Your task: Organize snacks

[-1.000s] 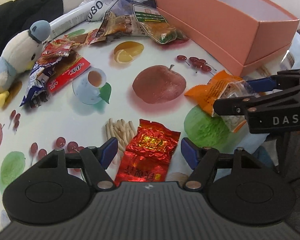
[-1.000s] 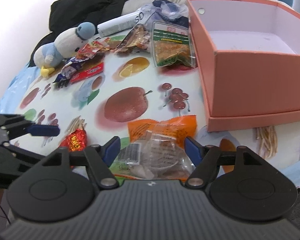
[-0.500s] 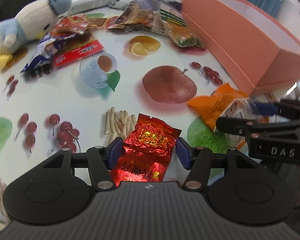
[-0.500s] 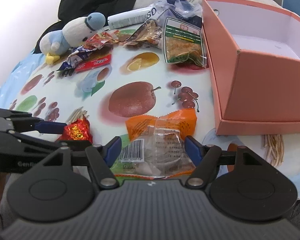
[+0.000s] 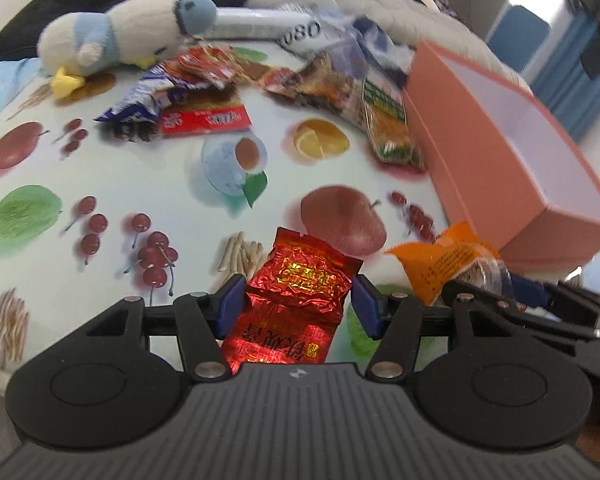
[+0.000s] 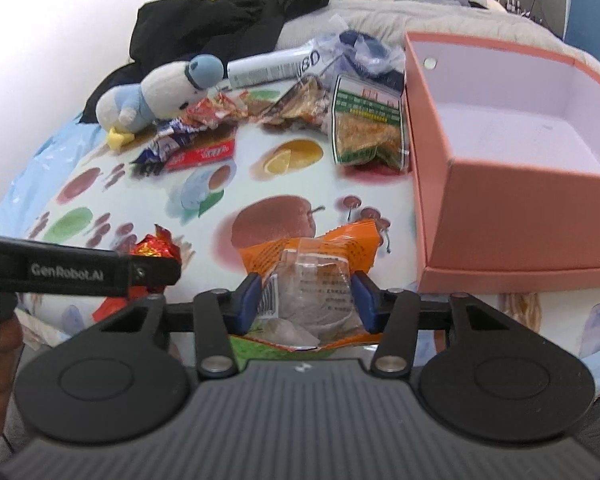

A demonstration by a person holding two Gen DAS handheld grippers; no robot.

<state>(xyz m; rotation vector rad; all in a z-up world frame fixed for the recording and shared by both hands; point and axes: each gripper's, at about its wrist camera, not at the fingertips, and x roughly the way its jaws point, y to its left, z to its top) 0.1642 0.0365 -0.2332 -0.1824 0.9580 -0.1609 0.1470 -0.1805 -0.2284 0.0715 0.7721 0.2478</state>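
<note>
Left gripper (image 5: 298, 306) has the red foil packet (image 5: 296, 292) between its jaws. Jaws closed in over the last second, blue pads touching both crumpled sides: gripping it. Packet looks lifted off the table (image 5: 100, 184), though blur makes that hard to confirm.

Right gripper (image 6: 306, 300) holds the orange-and-clear snack bag (image 6: 314, 276). Its jaws have just been closing, pads pressed into the bag's sides, bag bunched between them.

Landmark: pink box (image 6: 512, 184), open top, inside pale and bare. The orange bag sits just in front of the box's near left corner. The red foil packet is further left of the box, beyond the orange bag; in the right wrist view it shows behind the left gripper's black finger.

Green-label snack bag (image 6: 368, 128) lies against the box's left wall, touching or nearly so. Left of it a brown crumpled wrapper (image 6: 300, 104), then red wrappers (image 6: 216, 110), a blue-white wrapper (image 6: 164, 148) and a flat red pack (image 6: 204, 154), all well left of the box. Plush penguin (image 6: 160, 92) lies at the far left of that pile. White tube (image 6: 276, 66) behind the pile, beside a clear plastic bag (image 6: 360, 50). Black clothing (image 6: 228, 20) is farther back.

Table has a fruit-print cover.
</note>
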